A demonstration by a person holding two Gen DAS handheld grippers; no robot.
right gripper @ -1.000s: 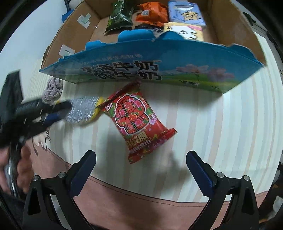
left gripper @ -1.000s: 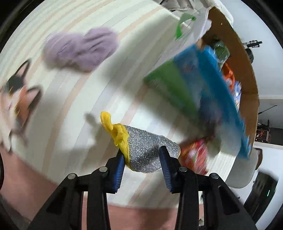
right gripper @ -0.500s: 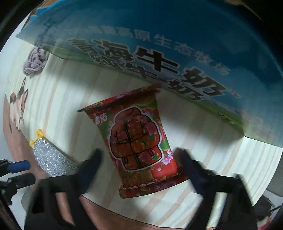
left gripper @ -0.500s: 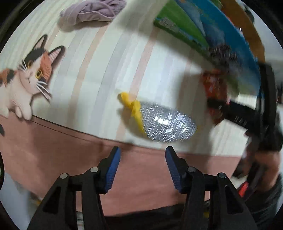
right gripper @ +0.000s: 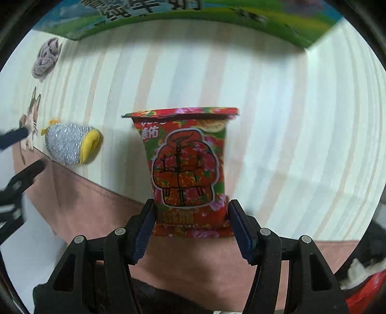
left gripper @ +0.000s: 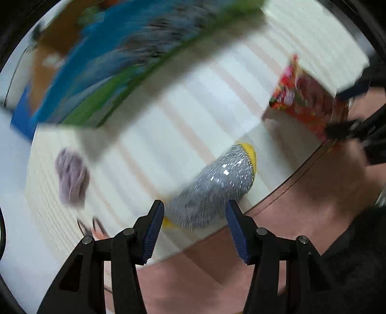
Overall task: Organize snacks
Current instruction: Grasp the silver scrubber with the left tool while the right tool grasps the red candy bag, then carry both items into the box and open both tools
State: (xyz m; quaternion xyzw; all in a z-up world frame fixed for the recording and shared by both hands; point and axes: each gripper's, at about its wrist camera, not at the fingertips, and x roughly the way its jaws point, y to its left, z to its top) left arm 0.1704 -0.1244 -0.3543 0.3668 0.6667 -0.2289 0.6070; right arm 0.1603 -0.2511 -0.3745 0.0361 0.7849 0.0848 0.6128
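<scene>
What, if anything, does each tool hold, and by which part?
The right tool is closing on the red snack packet at its bottom end, a pad on each side edge. The left tool holds nothing; the silver pouch lies beyond its open jaws.

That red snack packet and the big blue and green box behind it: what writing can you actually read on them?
Red snack packet: "德佑" in white near its top left; the yellow characters on the band at its bottom are too blurred to read.
Blue and green box: large dark characters, cut off by the picture's top edge, unreadable.
Left wrist view: everything too blurred, nothing readable.
</scene>
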